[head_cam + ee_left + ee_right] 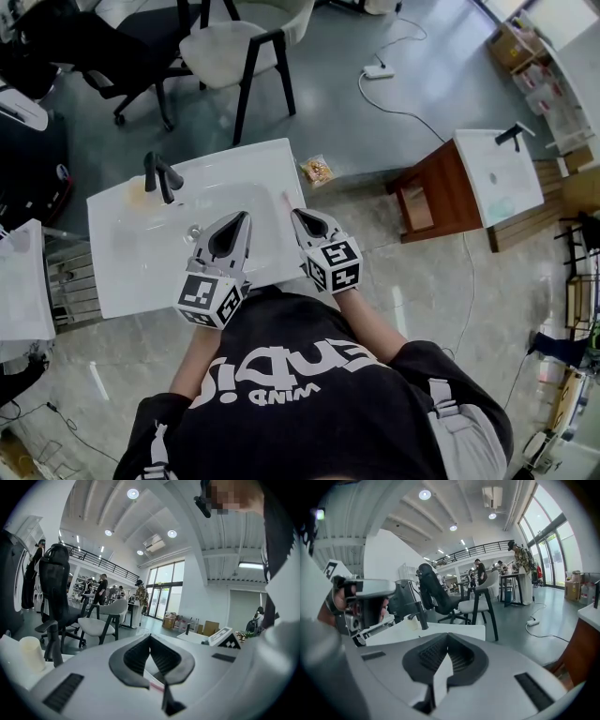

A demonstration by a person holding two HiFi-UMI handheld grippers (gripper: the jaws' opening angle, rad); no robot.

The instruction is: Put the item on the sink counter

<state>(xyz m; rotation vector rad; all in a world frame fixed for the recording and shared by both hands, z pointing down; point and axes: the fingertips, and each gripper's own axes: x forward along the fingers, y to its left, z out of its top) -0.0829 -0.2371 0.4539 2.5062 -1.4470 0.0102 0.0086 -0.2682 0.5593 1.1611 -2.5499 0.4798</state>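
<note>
Two claws hang over one white sink counter (141,272). The left claw (246,217) is pressed together, holding nothing. The right claw (296,216) is pressed together too. One thin pink stick (284,199) lies at its tip; whether it is pinched is hard to tell. One black tap (161,176) stands ahead of the left claw.

the head view looks from high up, almost straight down, on the white table (122,272) and the grey floor (375,112). the left gripper view sits low on the left hand-held gripper (150,635), very near its tips, and looks forward and a bit up into the room. the right gripper view sits the same way on the right hand-held gripper (448,634) and looks across the table. all three views show the black tap (161,176) and the white chair (234,47).
</note>
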